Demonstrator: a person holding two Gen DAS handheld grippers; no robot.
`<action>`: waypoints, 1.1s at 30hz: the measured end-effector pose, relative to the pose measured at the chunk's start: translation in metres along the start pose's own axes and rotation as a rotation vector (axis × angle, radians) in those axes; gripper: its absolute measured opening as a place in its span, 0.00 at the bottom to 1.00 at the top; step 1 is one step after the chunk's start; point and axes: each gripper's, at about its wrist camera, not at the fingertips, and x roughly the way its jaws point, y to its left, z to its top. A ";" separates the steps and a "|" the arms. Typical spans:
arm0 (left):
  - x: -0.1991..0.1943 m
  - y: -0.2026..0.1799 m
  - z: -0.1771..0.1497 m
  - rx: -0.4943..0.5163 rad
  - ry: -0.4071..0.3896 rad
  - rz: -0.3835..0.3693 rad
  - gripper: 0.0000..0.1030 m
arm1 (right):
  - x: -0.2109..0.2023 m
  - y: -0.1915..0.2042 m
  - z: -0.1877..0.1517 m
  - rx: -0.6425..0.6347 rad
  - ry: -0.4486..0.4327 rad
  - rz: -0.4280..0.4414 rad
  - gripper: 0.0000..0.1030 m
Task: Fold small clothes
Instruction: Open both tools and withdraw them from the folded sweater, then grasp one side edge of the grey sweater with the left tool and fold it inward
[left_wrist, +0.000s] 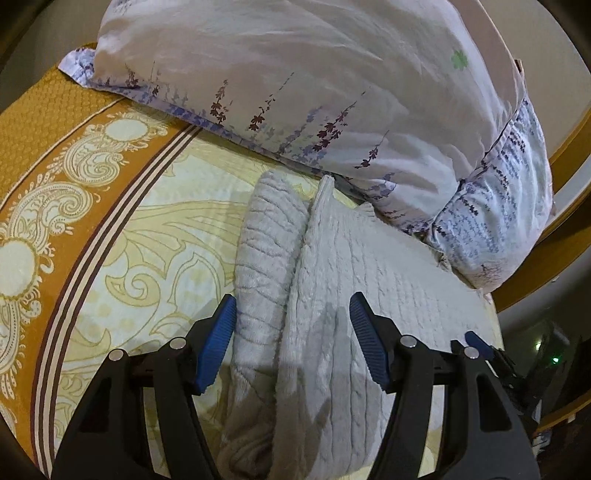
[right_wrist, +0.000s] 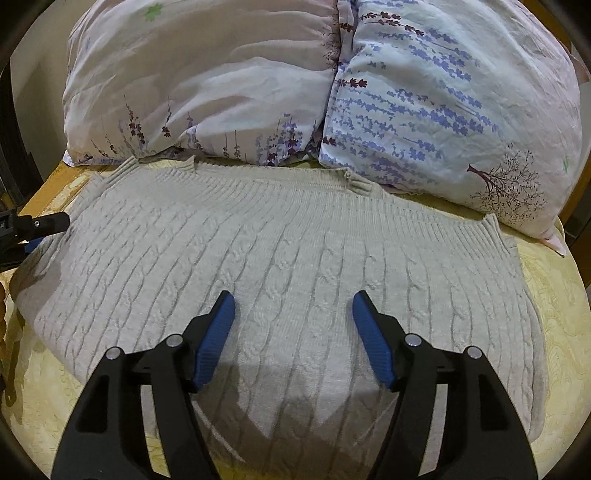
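A pale grey cable-knit sweater (right_wrist: 295, 240) lies flat on the bed, its ribbed hem toward the pillows. In the left wrist view the sweater (left_wrist: 369, 258) shows from its side, with one sleeve (left_wrist: 266, 240) lying along its left edge. My left gripper (left_wrist: 292, 299) hovers open over that edge, blue pads apart, with the knit below them. My right gripper (right_wrist: 293, 295) stands open above the middle of the sweater, nothing pinched between its pads. The left gripper (right_wrist: 33, 225) also peeks in at the left edge of the right wrist view.
Two floral pillows (right_wrist: 203, 74) (right_wrist: 443, 92) lie just behind the sweater, touching its hem. The bedsheet (left_wrist: 166, 240) is cream with a scroll pattern and an orange border (left_wrist: 55, 129). A wooden bed frame (left_wrist: 569, 147) curves along the right.
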 end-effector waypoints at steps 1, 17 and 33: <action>0.001 -0.002 0.000 0.006 -0.001 0.011 0.62 | 0.000 0.000 0.000 -0.001 -0.001 -0.002 0.64; 0.017 -0.014 -0.003 -0.070 0.050 -0.041 0.27 | 0.001 -0.001 -0.001 0.005 -0.008 0.016 0.66; 0.001 -0.094 0.016 -0.014 0.010 -0.220 0.18 | 0.000 -0.006 0.001 0.014 -0.004 0.058 0.67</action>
